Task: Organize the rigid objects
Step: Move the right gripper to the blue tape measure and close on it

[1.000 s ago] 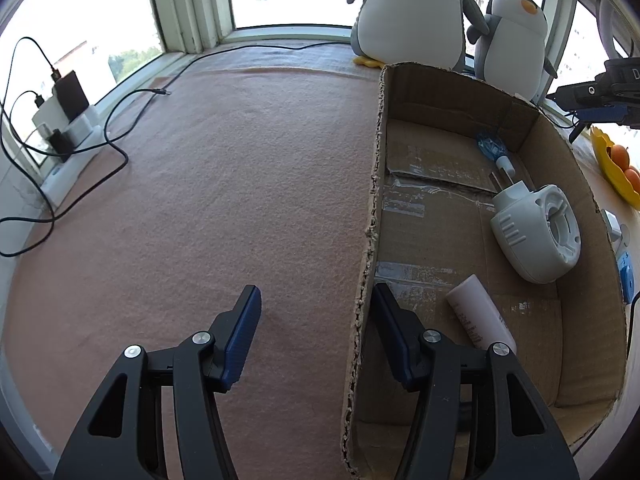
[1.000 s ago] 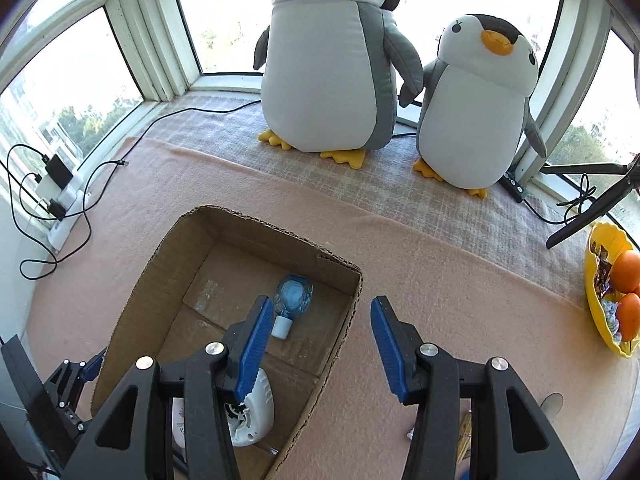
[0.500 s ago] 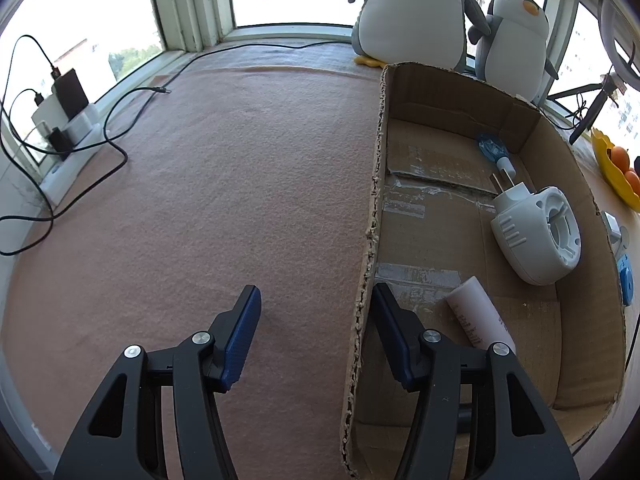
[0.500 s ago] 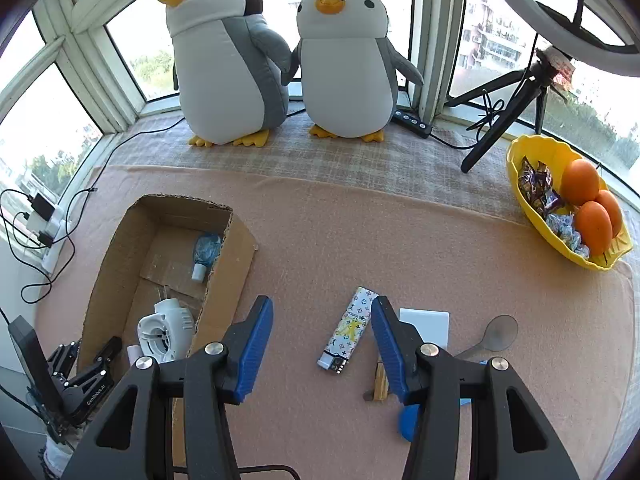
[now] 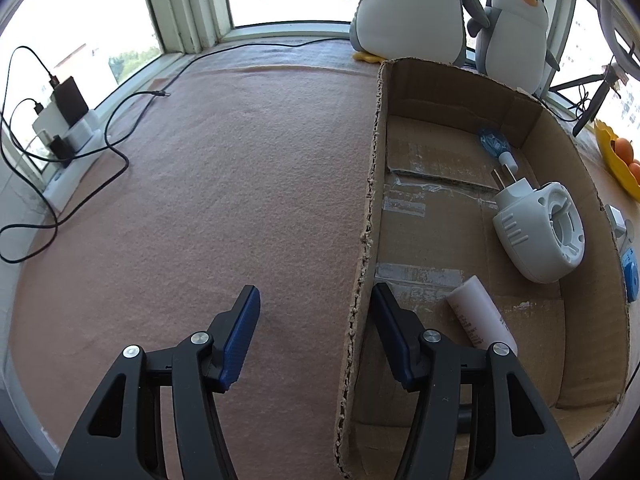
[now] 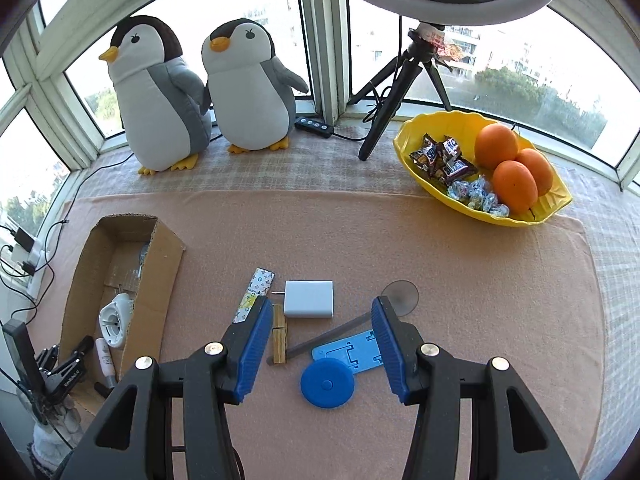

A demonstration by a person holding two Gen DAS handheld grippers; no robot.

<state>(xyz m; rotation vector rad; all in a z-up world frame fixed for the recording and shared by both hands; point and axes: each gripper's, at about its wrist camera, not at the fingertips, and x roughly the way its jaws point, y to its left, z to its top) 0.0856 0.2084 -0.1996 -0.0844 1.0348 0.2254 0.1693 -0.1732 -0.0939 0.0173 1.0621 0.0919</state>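
right gripper (image 6: 318,346) fingers apart, above charger (image 6: 309,299)

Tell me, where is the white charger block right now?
In the right wrist view, the white charger block lies on the pink mat, right of the patterned lighter and just above the wooden clothespin.

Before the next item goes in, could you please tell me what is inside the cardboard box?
The cardboard box holds a white plug-in device, a white tube and a blue-capped item. The near corner is hidden behind the left gripper's fingers.

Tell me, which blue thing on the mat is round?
The blue disc, nearest the camera, is round. The other blue thing, touching it just behind, is a flat rectangular piece with cut-out slots.
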